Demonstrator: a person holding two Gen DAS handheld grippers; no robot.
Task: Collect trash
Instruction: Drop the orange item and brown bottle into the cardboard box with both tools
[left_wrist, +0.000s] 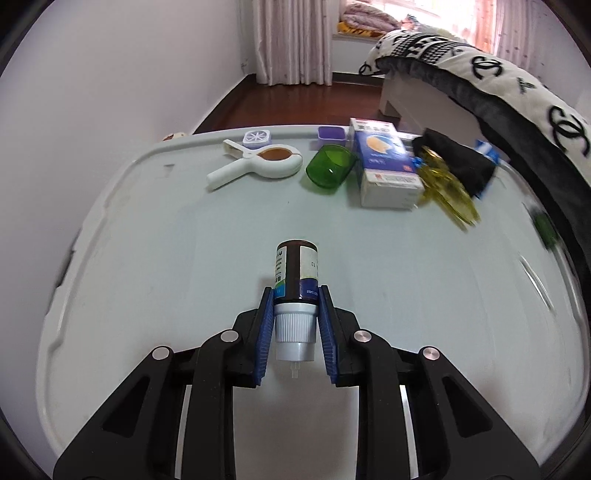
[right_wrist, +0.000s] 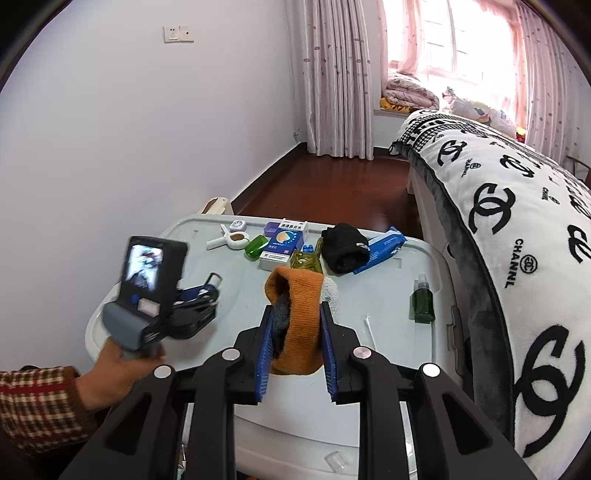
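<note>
My left gripper (left_wrist: 296, 295) is shut on a small brown medicine bottle (left_wrist: 296, 271) with a white cap, gripped at the neck and held over the pale lid (left_wrist: 155, 236). In the right wrist view the left gripper (right_wrist: 212, 291) sits at the left, held by a hand. My right gripper (right_wrist: 296, 314) is shut on an orange knit sock (right_wrist: 301, 306) with a grey lining, held above the lid (right_wrist: 384, 295).
At the lid's far side lie a white clamp (left_wrist: 255, 164), a green cup (left_wrist: 330, 168), a blue-and-white medicine box (left_wrist: 384, 162), a yellow bottle (left_wrist: 448, 192), a black cloth (right_wrist: 345, 247), a blue packet (right_wrist: 384, 247). A green spray bottle (right_wrist: 423, 299) lies at the right. The bed (right_wrist: 517, 229) borders the right side.
</note>
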